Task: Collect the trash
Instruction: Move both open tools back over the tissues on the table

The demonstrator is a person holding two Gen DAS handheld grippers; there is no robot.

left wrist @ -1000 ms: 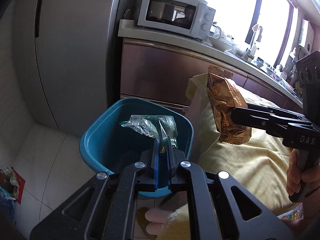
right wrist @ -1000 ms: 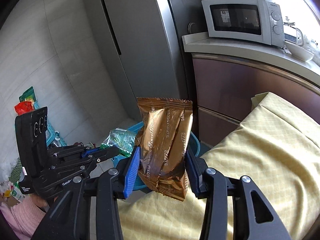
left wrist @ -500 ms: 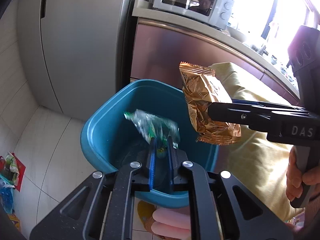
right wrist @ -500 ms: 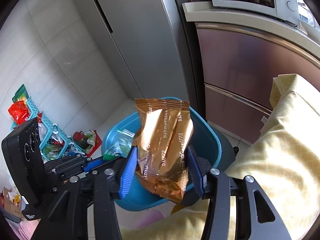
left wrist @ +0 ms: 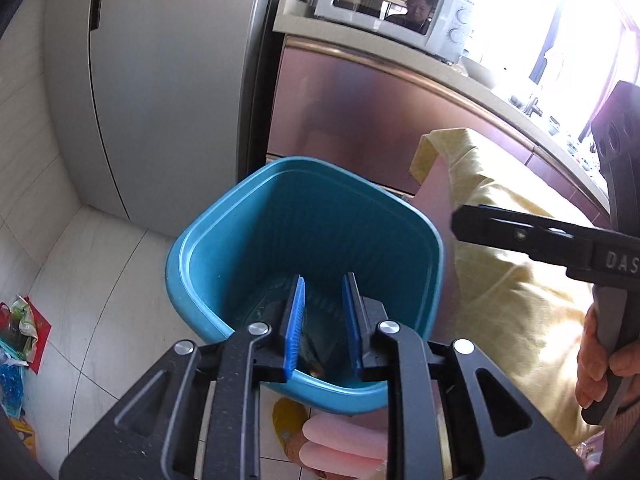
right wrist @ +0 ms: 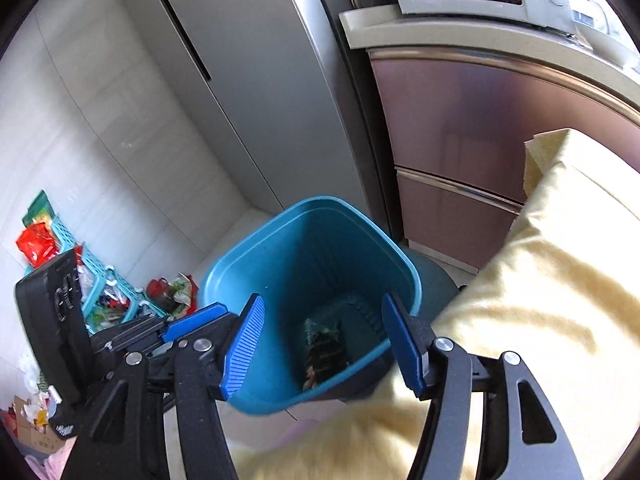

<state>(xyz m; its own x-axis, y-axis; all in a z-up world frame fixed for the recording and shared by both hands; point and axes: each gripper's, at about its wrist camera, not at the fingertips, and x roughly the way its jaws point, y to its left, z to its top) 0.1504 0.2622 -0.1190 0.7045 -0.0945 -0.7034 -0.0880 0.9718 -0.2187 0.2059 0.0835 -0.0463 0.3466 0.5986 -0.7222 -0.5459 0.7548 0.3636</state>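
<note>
At the bottom of the bin [right wrist: 248,280] the wrappers [right wrist: 324,350] lie dropped, with both grippers, left [left wrist: 322,320] and right [right wrist: 322,344], poised above it, fingers opening and empty, so a careless withdrawal could catch the rim and tip it over.

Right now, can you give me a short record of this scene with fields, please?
place: kitchen floor beside the fridge
bin: blue bin, upright, open top
trash: dark wrapper lies at the bin's bottom
left gripper: above the bin, jaws opening, nothing between them
right gripper: above the bin, jaws opening, nothing between them
nearby: yellow cloth beside the bin; microwave on the counter
</note>
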